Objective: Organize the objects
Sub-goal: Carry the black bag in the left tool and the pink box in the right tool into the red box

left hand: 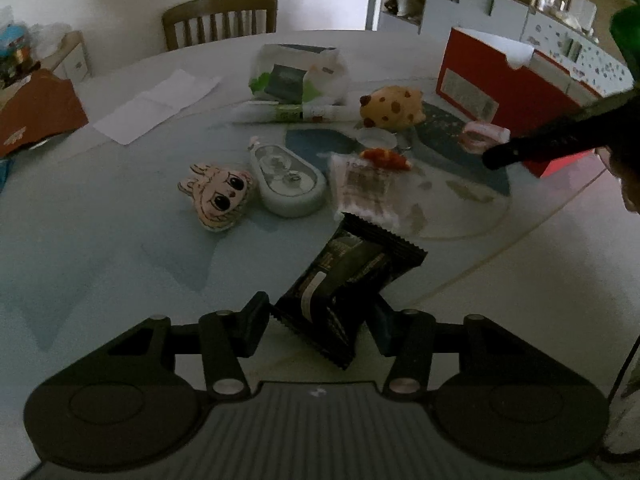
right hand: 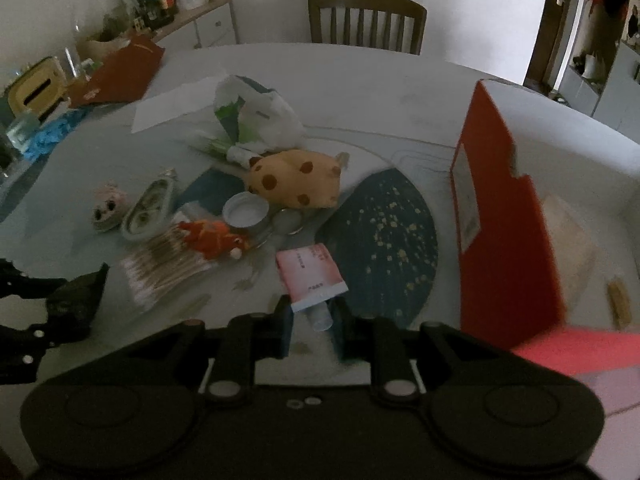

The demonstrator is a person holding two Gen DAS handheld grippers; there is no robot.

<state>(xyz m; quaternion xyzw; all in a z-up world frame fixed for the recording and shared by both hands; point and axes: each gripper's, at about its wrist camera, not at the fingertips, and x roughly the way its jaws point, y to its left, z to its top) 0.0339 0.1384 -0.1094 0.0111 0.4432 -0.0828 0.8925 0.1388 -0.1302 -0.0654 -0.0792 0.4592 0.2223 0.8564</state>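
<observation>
My left gripper (left hand: 320, 320) is shut on a black snack packet (left hand: 348, 280) and holds it above the table; the packet also shows at the left of the right wrist view (right hand: 76, 300). My right gripper (right hand: 312, 320) is shut on the cap end of a pink tube (right hand: 310, 276), held above the table beside the open red box (right hand: 504, 216). In the left wrist view the right gripper (left hand: 496, 156) holds the tube (left hand: 482, 136) in front of the red box (left hand: 492, 88).
On the table lie a yellow spotted plush (right hand: 296, 180), a bag of cotton swabs (right hand: 168, 268), an orange toy (right hand: 212, 240), a white lid (right hand: 245, 212), a grey-green case (left hand: 288, 180), a cartoon-face charm (left hand: 220, 196), a white plastic bag (left hand: 300, 76) and paper (left hand: 156, 104). A chair (right hand: 366, 20) stands behind.
</observation>
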